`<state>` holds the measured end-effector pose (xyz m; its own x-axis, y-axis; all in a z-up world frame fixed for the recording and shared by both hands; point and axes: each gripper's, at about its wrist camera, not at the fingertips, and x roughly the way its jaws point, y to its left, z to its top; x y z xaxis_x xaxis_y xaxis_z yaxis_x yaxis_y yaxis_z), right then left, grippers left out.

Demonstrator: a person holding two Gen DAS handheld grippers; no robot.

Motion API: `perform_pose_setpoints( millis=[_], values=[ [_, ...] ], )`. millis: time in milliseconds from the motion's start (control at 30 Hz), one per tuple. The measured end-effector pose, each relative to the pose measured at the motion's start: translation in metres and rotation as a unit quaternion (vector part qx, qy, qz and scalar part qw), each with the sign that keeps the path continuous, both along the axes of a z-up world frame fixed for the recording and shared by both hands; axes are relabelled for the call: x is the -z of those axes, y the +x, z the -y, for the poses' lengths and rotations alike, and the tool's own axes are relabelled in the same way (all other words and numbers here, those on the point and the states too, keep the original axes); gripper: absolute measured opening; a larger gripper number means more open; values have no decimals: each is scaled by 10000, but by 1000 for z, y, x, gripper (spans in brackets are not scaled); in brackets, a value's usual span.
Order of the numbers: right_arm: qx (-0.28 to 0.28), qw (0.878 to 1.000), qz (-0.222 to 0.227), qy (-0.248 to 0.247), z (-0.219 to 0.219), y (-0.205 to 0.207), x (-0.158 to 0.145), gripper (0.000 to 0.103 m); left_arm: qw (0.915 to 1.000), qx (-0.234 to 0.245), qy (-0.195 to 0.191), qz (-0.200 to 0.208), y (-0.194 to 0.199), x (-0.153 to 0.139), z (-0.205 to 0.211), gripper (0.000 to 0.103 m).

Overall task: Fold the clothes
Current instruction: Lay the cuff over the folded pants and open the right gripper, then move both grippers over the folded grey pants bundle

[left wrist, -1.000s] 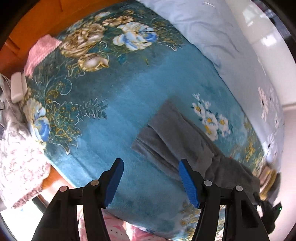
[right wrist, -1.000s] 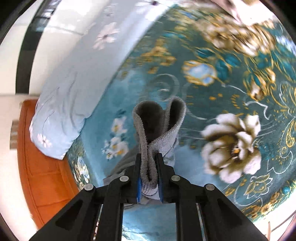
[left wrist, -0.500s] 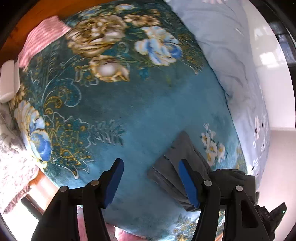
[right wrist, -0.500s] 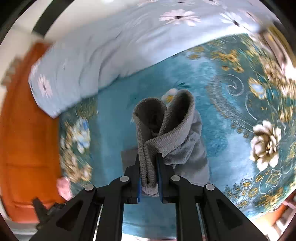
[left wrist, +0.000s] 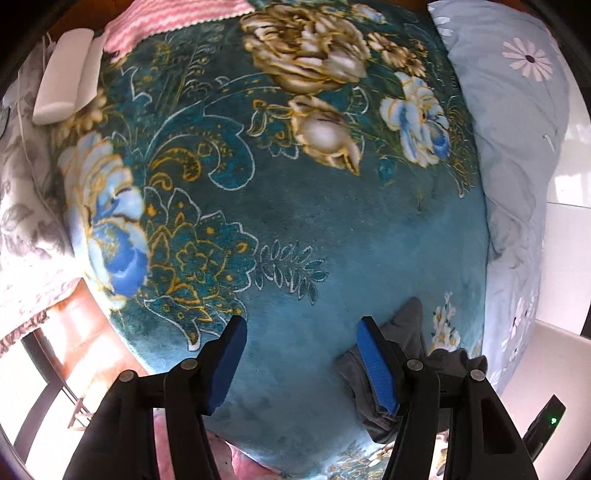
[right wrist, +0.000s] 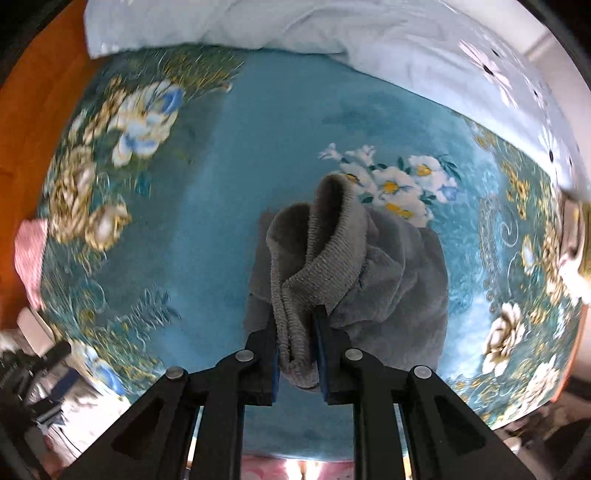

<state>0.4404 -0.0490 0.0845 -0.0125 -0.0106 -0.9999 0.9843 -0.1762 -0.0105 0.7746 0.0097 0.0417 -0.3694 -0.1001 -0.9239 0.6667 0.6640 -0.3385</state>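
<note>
A grey knit garment [right wrist: 388,280] lies on a teal floral blanket [right wrist: 258,147]. My right gripper [right wrist: 297,354] is shut on its ribbed cuff end [right wrist: 321,251], which stands up bunched above the rest of the cloth. In the left wrist view the same garment [left wrist: 410,328] shows at the lower right, partly hidden behind the right finger. My left gripper [left wrist: 301,363] is open and empty above the blanket [left wrist: 295,221], just left of the garment.
A pale blue daisy-print pillow [left wrist: 517,129] lies along the blanket's far side, also in the right wrist view [right wrist: 369,44]. A pink striped cloth [left wrist: 177,14] and a white box [left wrist: 64,90] sit at one end. Orange wood floor [right wrist: 33,110] borders the bed.
My right gripper has swung round with the cuff, bringing it over the rest of the garment. My left gripper has drawn away from the garment, which now sits at the lower right.
</note>
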Motion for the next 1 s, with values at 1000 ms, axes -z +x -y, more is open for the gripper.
perform_pose_setpoints(
  millis=[1000],
  values=[
    [1944,9796,504,126,-107,-201,-25,43,9425,3335,-102,167,-216,96,56,73]
  ],
)
